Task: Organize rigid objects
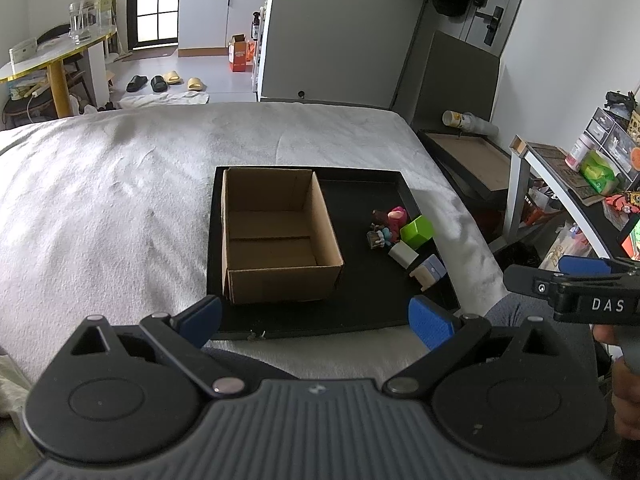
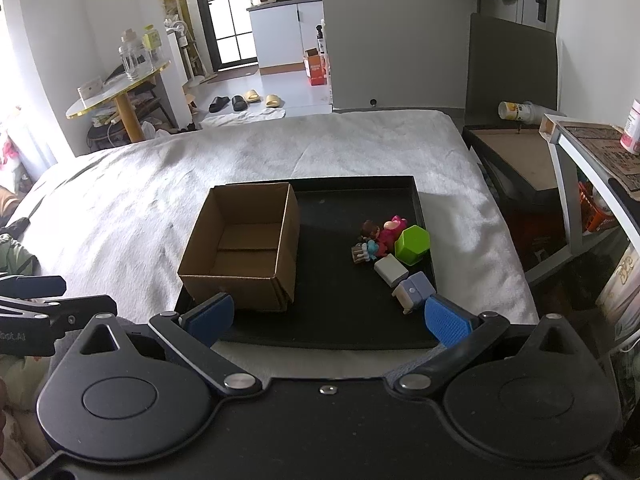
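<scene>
Both claws hung spread and empty: the left claw (image 1: pixel 316 320) before the cardboard box (image 1: pixel 276 236), the right claw (image 2: pixel 328 318) just short of the blue-white block (image 2: pixel 414 292). The toys lay ahead of it, right of the box, on the black tray (image 2: pixel 340 328). Probably best was taking the nearest block alone, squarely.

Daylit from the glass door (image 1: pixel 157 2) far left; blown-out glare across the white bedspread (image 1: pixel 100 184), strong fisheye bending, dark corners.
</scene>
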The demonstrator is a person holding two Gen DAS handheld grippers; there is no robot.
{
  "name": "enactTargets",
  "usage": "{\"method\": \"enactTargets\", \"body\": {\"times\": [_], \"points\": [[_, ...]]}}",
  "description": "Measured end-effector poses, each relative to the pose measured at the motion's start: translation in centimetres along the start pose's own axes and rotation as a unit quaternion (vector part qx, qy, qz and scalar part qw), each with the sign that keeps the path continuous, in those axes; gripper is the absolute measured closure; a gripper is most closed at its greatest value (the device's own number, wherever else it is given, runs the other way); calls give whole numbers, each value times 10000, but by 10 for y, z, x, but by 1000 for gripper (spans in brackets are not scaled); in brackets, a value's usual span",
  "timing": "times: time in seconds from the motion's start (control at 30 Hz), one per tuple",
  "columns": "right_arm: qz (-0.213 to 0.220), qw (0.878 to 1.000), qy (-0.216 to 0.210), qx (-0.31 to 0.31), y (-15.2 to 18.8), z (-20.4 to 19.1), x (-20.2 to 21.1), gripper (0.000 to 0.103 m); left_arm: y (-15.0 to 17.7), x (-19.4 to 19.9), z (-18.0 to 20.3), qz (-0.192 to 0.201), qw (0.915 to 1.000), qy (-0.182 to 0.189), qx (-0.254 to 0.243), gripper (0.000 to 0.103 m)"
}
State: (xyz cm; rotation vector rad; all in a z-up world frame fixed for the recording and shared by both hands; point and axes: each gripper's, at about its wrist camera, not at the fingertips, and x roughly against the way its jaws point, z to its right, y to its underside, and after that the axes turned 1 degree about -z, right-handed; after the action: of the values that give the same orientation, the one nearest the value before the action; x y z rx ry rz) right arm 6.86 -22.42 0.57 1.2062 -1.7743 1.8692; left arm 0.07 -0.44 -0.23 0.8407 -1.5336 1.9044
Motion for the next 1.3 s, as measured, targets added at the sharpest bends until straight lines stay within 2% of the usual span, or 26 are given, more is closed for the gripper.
{"method": "enactTargets", "body": {"times": [1.3], "points": [[-7,10000,6,-30,0,0,1,0,1,-2,2,-52,10000,39,-11,4]]}}
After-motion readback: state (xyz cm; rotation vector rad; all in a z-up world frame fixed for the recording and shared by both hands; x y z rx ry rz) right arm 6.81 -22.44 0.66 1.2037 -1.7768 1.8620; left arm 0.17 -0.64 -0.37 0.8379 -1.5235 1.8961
